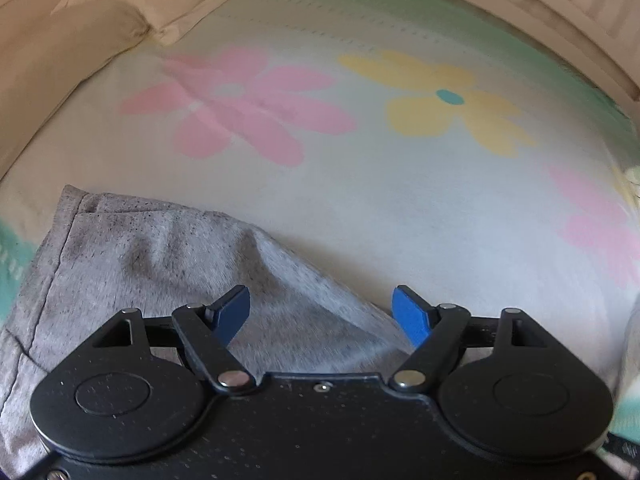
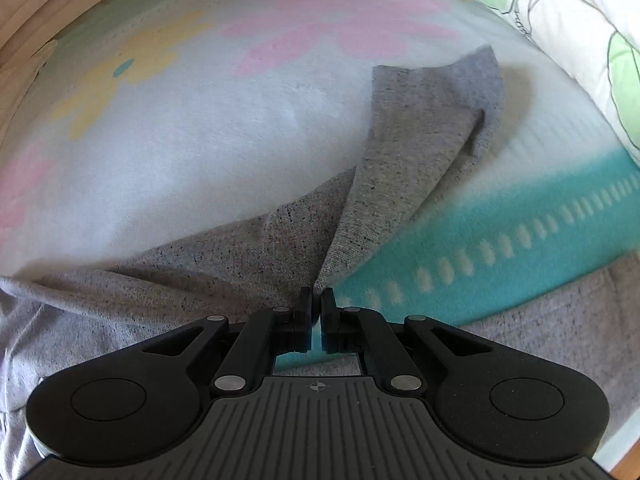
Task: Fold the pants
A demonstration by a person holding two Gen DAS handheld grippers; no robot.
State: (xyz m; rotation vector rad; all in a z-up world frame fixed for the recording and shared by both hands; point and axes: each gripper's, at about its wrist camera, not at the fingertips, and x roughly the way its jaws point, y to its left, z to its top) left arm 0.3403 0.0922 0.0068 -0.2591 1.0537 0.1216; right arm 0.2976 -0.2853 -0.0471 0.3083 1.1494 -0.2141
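Pants point(image 2: 400, 168): grey fold pinched in right gripper point(image 2: 317, 304) jaws; left gripper point(image 1: 322, 314) jaws wide above fabric.

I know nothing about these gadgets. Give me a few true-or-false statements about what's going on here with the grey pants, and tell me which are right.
1. The right gripper is shut on the pants. True.
2. The left gripper pinches cloth. False: its fingers stand wide apart, pressing on nothing.
3. The pants lie on a flowered blanket. True.
4. The pants are blue denim. False: they are speckled grey knit.
5. The blanket's flowers are all pink. False: one is yellow.
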